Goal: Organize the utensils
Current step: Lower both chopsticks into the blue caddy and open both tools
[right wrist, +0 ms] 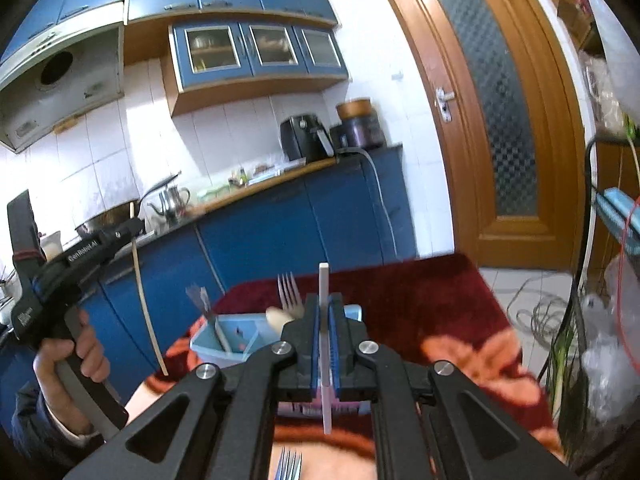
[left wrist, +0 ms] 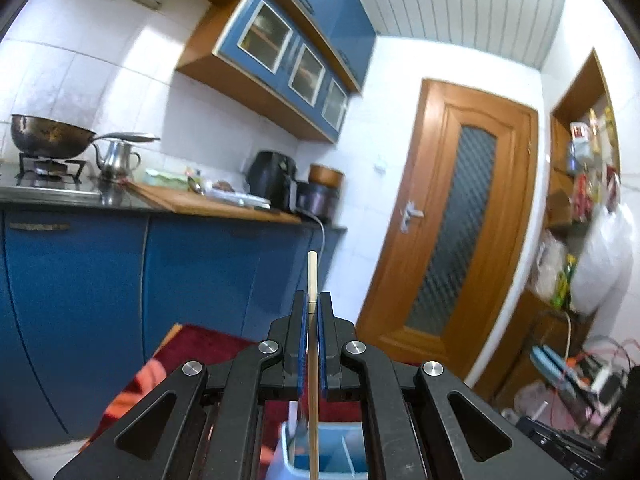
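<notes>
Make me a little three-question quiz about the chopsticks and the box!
1. True or false: the left hand-held gripper pinches a thin pale wooden chopstick.
2. What colour is the divided plastic utensil box?
3. What does the right hand-held gripper hold: A) silver metal fork, B) flat white chopstick?

Key: 1 true; 2 light blue; 3 B.

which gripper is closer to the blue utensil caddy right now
Left, probably. The left gripper, shut on a chopstick, hangs just above the caddy. The right gripper holds a white stick nearer the camera, slightly farther back.
</notes>
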Tool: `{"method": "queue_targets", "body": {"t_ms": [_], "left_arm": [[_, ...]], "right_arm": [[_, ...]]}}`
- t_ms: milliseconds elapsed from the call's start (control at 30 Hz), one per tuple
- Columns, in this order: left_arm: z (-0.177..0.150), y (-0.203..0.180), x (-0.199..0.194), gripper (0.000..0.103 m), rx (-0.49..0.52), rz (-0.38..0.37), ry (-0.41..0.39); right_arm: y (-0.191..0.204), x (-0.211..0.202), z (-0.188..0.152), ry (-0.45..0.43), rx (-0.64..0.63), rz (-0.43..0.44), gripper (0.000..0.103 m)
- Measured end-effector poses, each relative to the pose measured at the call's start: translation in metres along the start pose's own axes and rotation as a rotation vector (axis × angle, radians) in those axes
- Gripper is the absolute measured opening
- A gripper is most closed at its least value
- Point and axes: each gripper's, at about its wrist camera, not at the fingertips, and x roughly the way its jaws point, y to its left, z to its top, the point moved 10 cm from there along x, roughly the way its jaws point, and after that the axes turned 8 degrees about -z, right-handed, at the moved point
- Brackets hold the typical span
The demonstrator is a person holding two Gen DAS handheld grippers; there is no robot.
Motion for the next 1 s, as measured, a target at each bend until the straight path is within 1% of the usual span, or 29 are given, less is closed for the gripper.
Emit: {"method": "queue_targets", "body": {"t_ms": [167, 267, 367, 500, 600, 800, 1000], "left_arm": [[0.013, 0.007, 0.008, 0.004, -0.022, 0.051, -0.075], [0.015, 0.01, 0.017, 0.004, -0.031, 0.067, -0.101], [0.015, 0.015, 0.023, 0.004, -0.04, 0.092, -0.129], [0.007, 0.019, 0.031, 0.004, -0.034, 0.11, -0.143], [-0.005, 0.023, 0.037, 0.004, -0.017, 0.127, -0.131], [-0.029, 0.034, 0.045, 0.004, -0.017, 0.146, -0.094], [-0.049, 0.037, 0.055, 0.004, -0.022, 0.145, -0.031]], "right_arm": [[0.008, -0.002, 0.029, -0.083, -0.02, -0.014, 0.006], [0.01, 0.0, 0.042, -0.127, -0.015, -0.018, 0.006], [0.011, 0.008, 0.045, -0.142, -0.012, -0.025, 0.006], [0.011, 0.025, 0.034, -0.122, -0.039, -0.046, 0.006], [0.011, 0.039, 0.022, -0.09, -0.062, -0.059, 0.006], [0.004, 0.061, 0.0, -0.016, -0.07, -0.072, 0.006], [0.001, 0.07, -0.015, 0.025, -0.071, -0.07, 0.007]]}}
